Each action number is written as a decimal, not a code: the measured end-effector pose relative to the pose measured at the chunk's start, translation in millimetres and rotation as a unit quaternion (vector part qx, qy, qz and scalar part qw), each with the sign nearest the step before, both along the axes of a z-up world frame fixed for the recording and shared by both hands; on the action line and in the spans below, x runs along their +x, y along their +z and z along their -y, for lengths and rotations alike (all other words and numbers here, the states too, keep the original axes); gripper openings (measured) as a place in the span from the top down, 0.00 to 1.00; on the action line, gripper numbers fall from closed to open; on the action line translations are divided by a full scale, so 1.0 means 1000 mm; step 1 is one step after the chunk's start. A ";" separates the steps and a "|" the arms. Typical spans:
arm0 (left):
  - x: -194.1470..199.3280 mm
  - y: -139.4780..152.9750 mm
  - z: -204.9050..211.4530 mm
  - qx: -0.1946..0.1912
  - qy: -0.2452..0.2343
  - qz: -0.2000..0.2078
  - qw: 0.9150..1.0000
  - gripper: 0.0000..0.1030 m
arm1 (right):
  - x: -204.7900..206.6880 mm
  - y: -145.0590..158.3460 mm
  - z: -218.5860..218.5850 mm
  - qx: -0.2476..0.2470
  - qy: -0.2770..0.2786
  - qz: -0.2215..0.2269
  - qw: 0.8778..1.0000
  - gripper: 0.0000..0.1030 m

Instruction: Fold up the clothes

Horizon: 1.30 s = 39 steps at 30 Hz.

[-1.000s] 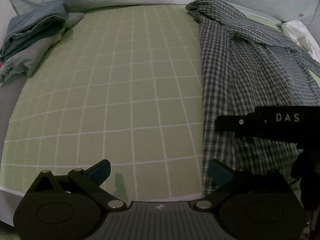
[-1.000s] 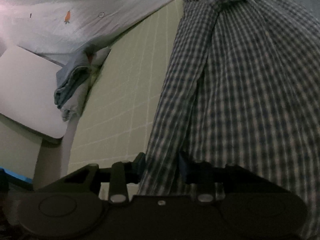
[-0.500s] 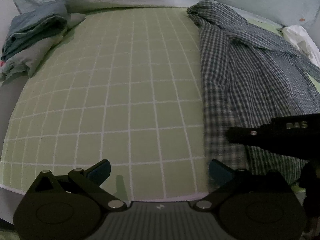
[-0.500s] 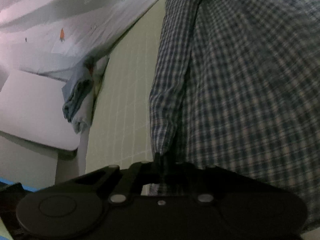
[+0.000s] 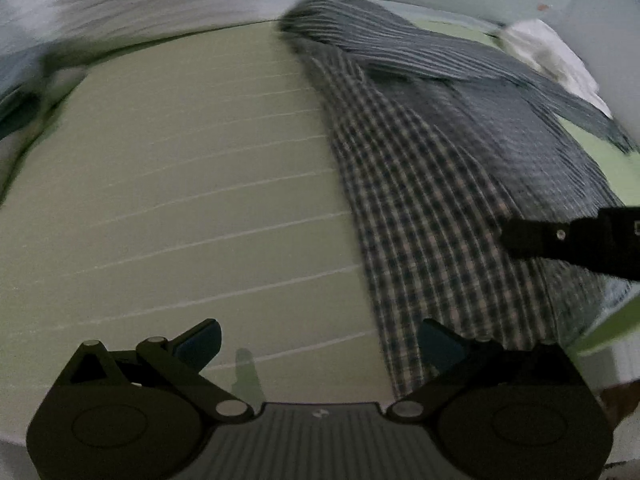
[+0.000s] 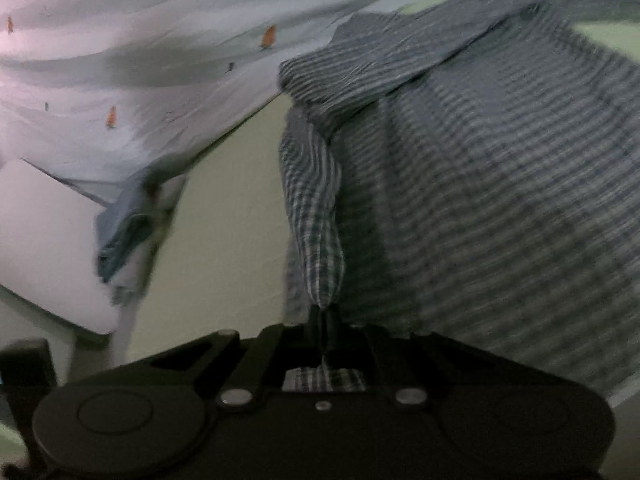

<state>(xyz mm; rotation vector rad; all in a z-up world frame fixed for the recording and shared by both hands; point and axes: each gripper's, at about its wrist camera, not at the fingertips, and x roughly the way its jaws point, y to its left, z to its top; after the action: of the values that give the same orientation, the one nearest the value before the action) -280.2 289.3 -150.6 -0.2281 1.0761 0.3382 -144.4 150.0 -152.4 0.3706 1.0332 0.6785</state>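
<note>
- Now the right hand-held gripper (image 6: pixel 322 322) is clamped on the near edge of the checked shirt (image 6: pixel 500 184); a second ago its fingers stood apart around that edge, and half a second ago they had come together on it.
- Since then the pinched edge has risen into a narrow ridge clear of the green gridded mat (image 6: pixel 224 240), while the shirt's body stays spread on the mat's right side.
- The left hand-held gripper (image 5: pixel 320 344) remains apart and empty, low over the mat (image 5: pixel 180 200) beside the shirt's left edge (image 5: pixel 420 220).
- Both views are blurred, consistent with motion.
- Judgement: a fold of the shirt's left side is under way; its direction is not settled.
- A folded blue garment (image 6: pixel 124 236) lies at the mat's far left edge.
</note>
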 end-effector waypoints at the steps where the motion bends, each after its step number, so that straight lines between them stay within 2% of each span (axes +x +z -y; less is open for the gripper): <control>1: 0.003 -0.002 0.004 0.001 -0.006 -0.004 1.000 0.00 | 0.001 0.000 0.004 -0.010 -0.002 0.007 1.000 0.98; 10: 0.027 -0.019 0.042 0.013 -0.062 -0.040 0.997 0.00 | 0.011 -0.024 -0.003 -0.097 0.026 0.036 0.994 0.98; 15: 0.026 -0.022 0.044 0.014 -0.061 -0.042 0.997 0.00 | 0.009 -0.034 -0.008 -0.127 0.043 0.043 0.990 0.97; 20: 0.031 -0.022 0.044 0.006 -0.054 -0.044 0.998 0.00 | 0.007 -0.035 -0.013 -0.138 0.052 0.051 0.988 0.97; 22: 0.033 -0.022 0.042 -0.003 -0.050 -0.046 0.998 0.00 | 0.008 -0.035 -0.013 -0.138 0.056 0.048 0.988 0.94; 25: 0.040 -0.023 0.040 -0.008 -0.055 -0.057 0.997 0.00 | 0.014 -0.034 -0.014 -0.129 0.067 0.033 0.989 0.84; 27: 0.044 -0.023 0.038 -0.015 -0.051 -0.067 0.996 0.00 | 0.019 -0.030 -0.016 -0.131 0.074 0.028 0.988 0.71; 28: 0.046 -0.022 0.037 -0.018 -0.046 -0.071 0.996 0.00 | 0.021 -0.027 -0.015 -0.137 0.070 0.033 0.988 0.68; 30: 0.051 -0.020 0.034 -0.024 -0.032 -0.076 0.996 0.00 | 0.026 -0.018 -0.013 -0.147 0.063 0.048 0.986 0.52; 35: 0.065 0.000 0.008 -0.054 0.042 -0.032 0.997 0.00 | 0.061 0.000 0.003 -0.156 0.038 0.075 0.984 0.40; 39: 0.082 0.018 -0.016 -0.069 0.104 0.013 0.992 0.00 | 0.096 0.007 0.025 -0.153 0.001 0.080 0.985 0.24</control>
<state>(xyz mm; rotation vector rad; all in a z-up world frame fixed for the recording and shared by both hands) -198.4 304.9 -132.2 -0.4693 1.0534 0.4477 -48.6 125.2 -145.5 0.0453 0.9657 0.5313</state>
